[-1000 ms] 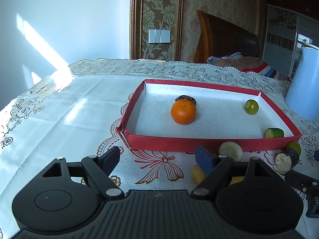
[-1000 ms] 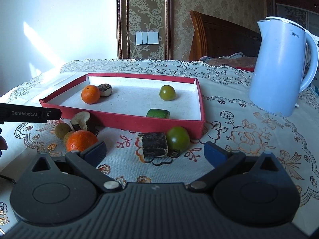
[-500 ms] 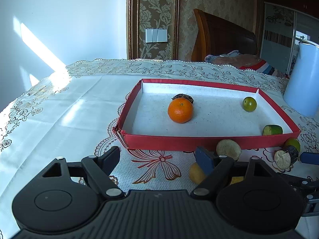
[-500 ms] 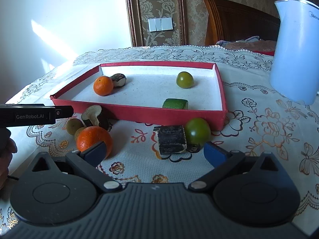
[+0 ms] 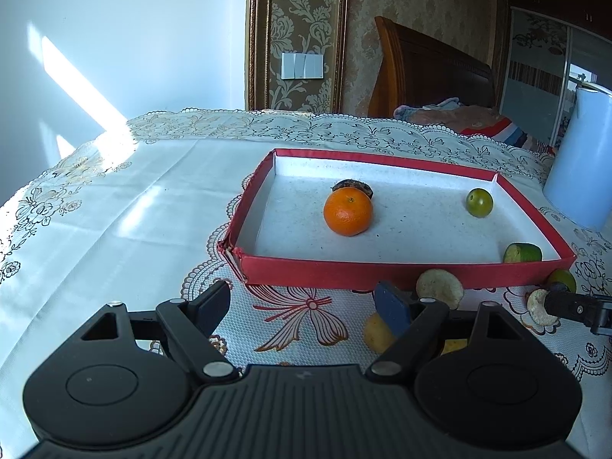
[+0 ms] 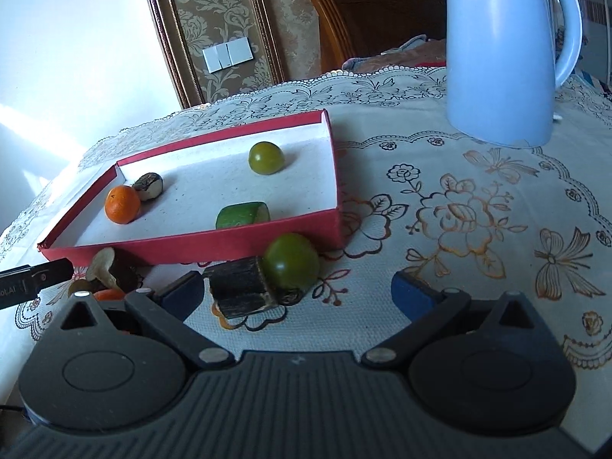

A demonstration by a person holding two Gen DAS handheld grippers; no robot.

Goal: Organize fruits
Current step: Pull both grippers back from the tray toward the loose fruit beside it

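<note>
A cream lace-patterned cloth (image 5: 114, 206) covers the tabletop, sunlit at left; gold damask wallpaper (image 5: 298, 19) and a wooden headboard (image 5: 428, 65) stand behind. The shallow red cardboard tray (image 5: 382, 271) holds an orange (image 5: 347, 211). Left tool (image 5: 302, 306) and right tool (image 6: 298, 292) gape wide, empty. A pale blue kettle (image 6: 497, 49) stands right of the tray.

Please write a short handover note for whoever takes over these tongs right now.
Left tongs: open, empty, over the tablecloth before the red tray.
Right tongs: open, empty, with the dark chunk and green fruit just ahead of their tips.
Done: orange, dark piece, round green fruit and green cut piece lie in the tray.
Left: the fruits outside the tray's near wall, including the pale slice and yellowish piece.
</note>
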